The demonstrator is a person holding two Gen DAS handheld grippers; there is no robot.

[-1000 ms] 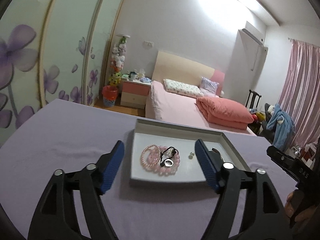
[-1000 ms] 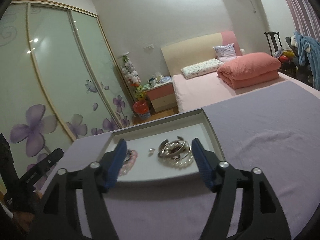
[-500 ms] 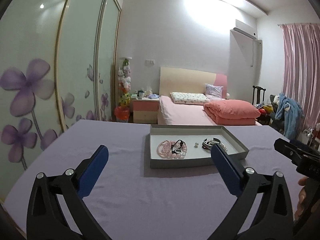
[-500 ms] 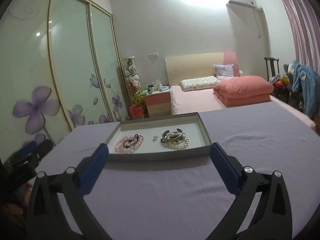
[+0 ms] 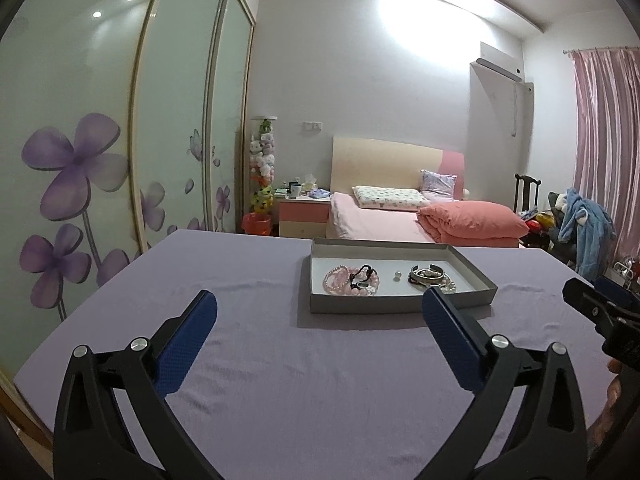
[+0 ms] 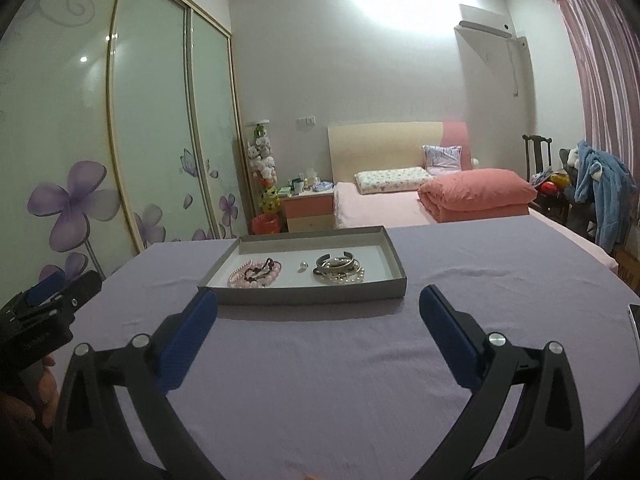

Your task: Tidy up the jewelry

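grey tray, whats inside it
Inside the shallow grey cardboard tray: pink bead bracelets with a dark bead string on top, a small pearl-like piece, and stacked silver bangles. Whatever lies beneath the piles is covered.

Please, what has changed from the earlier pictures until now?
Both the left gripper and the right gripper drew back from the grey tray and opened wide, holding nothing. The tray and its jewelry stayed in place.

small bead (image 5: 396,276) in the tray (image 5: 400,305) too tiny to identify.
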